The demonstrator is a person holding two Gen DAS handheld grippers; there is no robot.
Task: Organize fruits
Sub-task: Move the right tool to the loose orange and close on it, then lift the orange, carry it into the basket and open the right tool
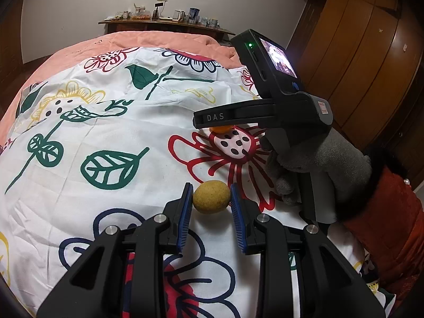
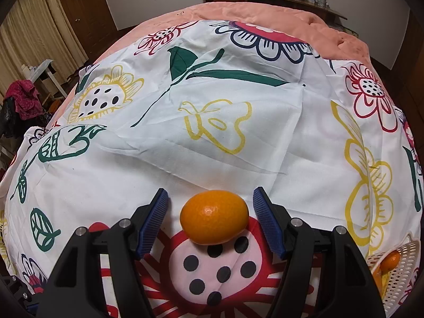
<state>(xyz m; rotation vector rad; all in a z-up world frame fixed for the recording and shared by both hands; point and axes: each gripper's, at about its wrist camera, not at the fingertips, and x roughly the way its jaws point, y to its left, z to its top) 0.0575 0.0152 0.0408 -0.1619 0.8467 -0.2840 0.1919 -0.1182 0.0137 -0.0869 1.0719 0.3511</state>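
Fingers of your right gripper (image 2: 210,221) stand open astride the kumquat (image 2: 214,217), long axis across the gap, while your left gripper (image 1: 211,204) clamps the yellow fruit (image 1: 211,196).

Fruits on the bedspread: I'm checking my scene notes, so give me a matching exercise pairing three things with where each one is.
Things:
1. yellow-brown fruit
2. orange fruit
3. white basket

Places:
A. at the right edge of the right wrist view, with orange fruit inside
B. gripped between the pads of the left tool
C. on a red flower print, between the open pads of the right tool, untouched

Pairs: 1-B, 2-C, 3-A
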